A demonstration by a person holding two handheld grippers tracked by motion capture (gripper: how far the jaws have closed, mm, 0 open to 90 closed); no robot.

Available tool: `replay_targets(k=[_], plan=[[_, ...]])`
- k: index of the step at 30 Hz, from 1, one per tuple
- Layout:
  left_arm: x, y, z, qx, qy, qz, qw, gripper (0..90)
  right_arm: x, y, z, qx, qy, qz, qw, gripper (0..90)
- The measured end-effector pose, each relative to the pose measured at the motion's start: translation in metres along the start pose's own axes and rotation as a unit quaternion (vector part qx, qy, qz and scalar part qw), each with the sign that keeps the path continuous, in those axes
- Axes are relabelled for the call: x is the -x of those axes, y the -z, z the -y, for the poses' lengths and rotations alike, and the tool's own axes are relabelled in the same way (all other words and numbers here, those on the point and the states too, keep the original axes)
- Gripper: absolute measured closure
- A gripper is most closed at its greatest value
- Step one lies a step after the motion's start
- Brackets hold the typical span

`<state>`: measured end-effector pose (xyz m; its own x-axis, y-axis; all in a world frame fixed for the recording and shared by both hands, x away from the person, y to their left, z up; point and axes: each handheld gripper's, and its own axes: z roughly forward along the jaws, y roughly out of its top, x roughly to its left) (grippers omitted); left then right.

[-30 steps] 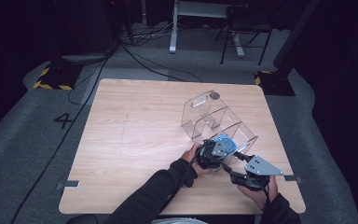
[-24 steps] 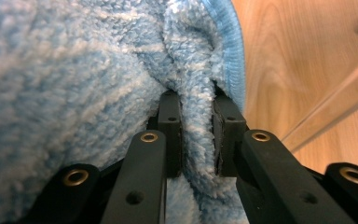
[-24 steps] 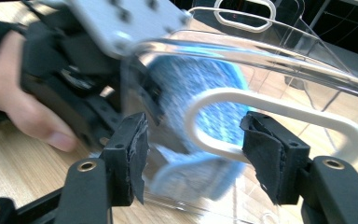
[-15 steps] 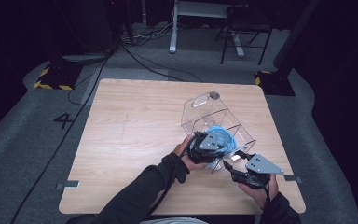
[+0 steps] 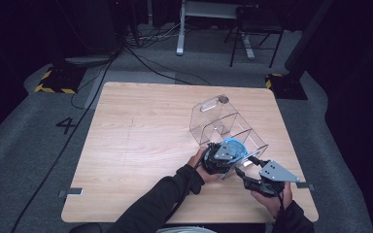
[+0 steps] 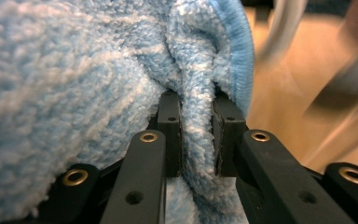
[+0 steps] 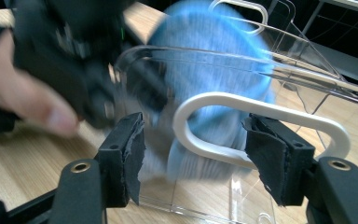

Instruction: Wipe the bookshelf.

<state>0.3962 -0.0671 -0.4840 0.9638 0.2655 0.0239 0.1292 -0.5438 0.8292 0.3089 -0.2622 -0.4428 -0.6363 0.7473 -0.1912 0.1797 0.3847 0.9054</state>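
The left claw (image 5: 226,154) is clamped on a fold of fluffy blue cloth (image 6: 98,70); in the left gripper view the two black jaws pinch a ridge of the pile between them, the rest bunching up ahead. In the high view that cloth (image 5: 233,145) sits against the near end of a clear plastic holder (image 5: 223,124) standing on the wooden surface (image 5: 141,141), right of centre. The work in hand looks like wiping the clear panel.

The right claw (image 7: 196,161) stands wide, its jaws on either side of the panel's lower edge just below the slot-shaped cut-out (image 7: 256,126); its jaws have just been opening a little, and whether the pads press the plastic cannot be told.

To wipe well, the holder needs steadying first: the right claw should bear on the panel so the light plastic does not skid or tip under the cloth. The left hand (image 5: 196,162) would do best to keep the cloth bunched and flat to the panel, stroking with even pressure and keeping the hard jaw tips off the plastic, which probably scratches easily.
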Motion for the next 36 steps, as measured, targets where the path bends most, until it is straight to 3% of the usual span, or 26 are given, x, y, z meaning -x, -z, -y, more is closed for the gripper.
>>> replay_targets(k=[5,10,15,22,30,36], plan=[[-0.001,-0.001,0.006,-0.015,-0.002,0.01,0.9998,77.5,0.003,0.005,0.001,0.004,-0.004,0.0,1.0,37.9],[-0.002,0.007,0.009,-0.04,-0.023,0.014,0.9988,76.9,0.008,0.007,0.003,0.003,-0.002,0.005,1.0,37.6],[-0.008,0.023,0.017,-0.065,-0.033,0.02,0.9971,75.7,0.011,0.01,0.004,0.0,0.0,0.001,1.0,37.8],[-0.016,0.049,0.031,-0.094,-0.04,0.009,0.9947,74.4,0.011,0.014,0.003,0.008,0.006,-0.008,0.9999,38.6],[-0.016,0.067,0.043,-0.1,-0.038,-0.001,0.9943,73.2,0.016,0.019,-0.002,0.022,0.008,-0.012,0.9997,38.6],[-0.014,0.077,0.04,-0.086,-0.036,0.001,0.9956,74.2,0.02,0.016,-0.012,0.03,0.03,-0.035,0.9985,36.8]])
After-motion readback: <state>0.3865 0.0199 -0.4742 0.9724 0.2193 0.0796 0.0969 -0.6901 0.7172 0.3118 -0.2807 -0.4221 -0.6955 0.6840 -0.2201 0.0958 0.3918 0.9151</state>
